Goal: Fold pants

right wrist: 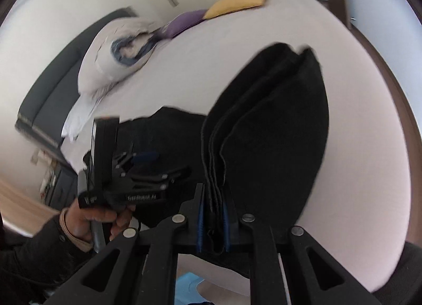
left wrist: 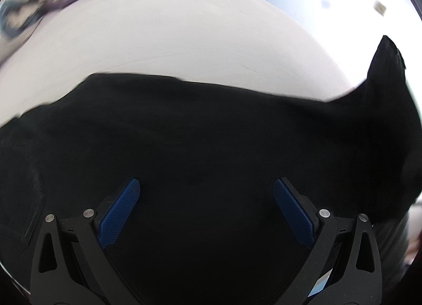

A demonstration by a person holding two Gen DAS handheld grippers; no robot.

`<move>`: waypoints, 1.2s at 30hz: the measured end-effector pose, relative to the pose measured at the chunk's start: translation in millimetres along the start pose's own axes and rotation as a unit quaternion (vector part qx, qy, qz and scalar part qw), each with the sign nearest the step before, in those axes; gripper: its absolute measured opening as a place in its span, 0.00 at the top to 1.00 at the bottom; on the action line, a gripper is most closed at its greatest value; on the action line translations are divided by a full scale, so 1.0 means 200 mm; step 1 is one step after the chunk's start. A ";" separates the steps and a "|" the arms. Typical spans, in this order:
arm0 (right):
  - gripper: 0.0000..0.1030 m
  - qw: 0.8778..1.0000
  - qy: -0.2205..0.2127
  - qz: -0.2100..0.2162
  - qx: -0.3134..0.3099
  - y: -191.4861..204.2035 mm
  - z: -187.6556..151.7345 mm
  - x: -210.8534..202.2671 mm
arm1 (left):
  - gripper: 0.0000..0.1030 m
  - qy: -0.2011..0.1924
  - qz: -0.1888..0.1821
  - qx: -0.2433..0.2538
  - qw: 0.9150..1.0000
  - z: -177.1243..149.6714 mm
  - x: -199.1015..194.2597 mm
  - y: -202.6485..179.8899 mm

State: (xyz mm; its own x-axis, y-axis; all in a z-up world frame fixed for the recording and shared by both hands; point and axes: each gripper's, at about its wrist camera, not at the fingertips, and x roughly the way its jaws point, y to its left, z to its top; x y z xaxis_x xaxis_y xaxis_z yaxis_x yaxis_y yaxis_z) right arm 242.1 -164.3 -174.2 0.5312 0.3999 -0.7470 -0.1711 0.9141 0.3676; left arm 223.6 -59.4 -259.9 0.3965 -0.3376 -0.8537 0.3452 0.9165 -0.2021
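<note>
The black pants (left wrist: 184, 133) lie across the white bed (left wrist: 171, 36), and one end rises at the right. My left gripper (left wrist: 207, 191) hovers over the cloth, open, with nothing between its blue pads. In the right wrist view my right gripper (right wrist: 213, 215) is shut on a stacked edge of the pants (right wrist: 277, 133), several layers pinched between its pads. The cloth drapes away from it over the bed (right wrist: 356, 146). A hand (right wrist: 89, 223) holds the left gripper (right wrist: 163, 163) at the left, above the lower part of the pants.
At the bed's far end lie a white pillow with a blue print (right wrist: 116, 51), a purple cushion (right wrist: 182, 24) and a yellow cushion (right wrist: 237, 1). A dark headboard (right wrist: 52, 80) runs along the left. The brown bed frame (right wrist: 390, 80) borders the right side.
</note>
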 end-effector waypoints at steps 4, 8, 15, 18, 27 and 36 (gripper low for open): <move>0.87 0.997 0.036 -0.022 -0.063 0.20 -0.04 0.27 | 0.00 0.008 -0.044 -0.070 0.997 0.03 -0.08 0.22; 0.87 0.997 0.023 -0.019 -0.078 0.25 -0.06 0.28 | 0.00 0.022 -0.112 -0.113 0.987 0.07 -0.10 0.28; 0.87 0.997 0.026 -0.025 -0.064 0.25 -0.10 0.28 | 0.00 0.051 -0.173 -0.107 0.978 0.20 -0.07 0.16; 0.87 0.997 0.020 -0.025 -0.074 0.29 -0.08 0.27 | 0.00 0.062 -0.161 -0.086 0.981 0.23 -0.03 0.13; 0.87 0.999 0.022 0.010 -0.048 0.27 -0.09 0.25 | 0.81 0.106 -0.169 -0.077 0.977 0.25 0.16 0.23; 0.87 0.996 0.031 0.081 -0.037 0.44 0.03 0.42 | 0.86 0.097 -0.134 -0.034 0.986 0.38 -0.01 0.59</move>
State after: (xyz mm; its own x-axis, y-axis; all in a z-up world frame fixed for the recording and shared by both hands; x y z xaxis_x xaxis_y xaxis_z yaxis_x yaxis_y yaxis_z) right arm 277.0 -50.7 -201.1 0.4400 0.5440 -0.7145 -0.3116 0.8387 0.4466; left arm 328.7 32.9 -245.1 0.1275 -0.5281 -0.8395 0.3548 0.8147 -0.4586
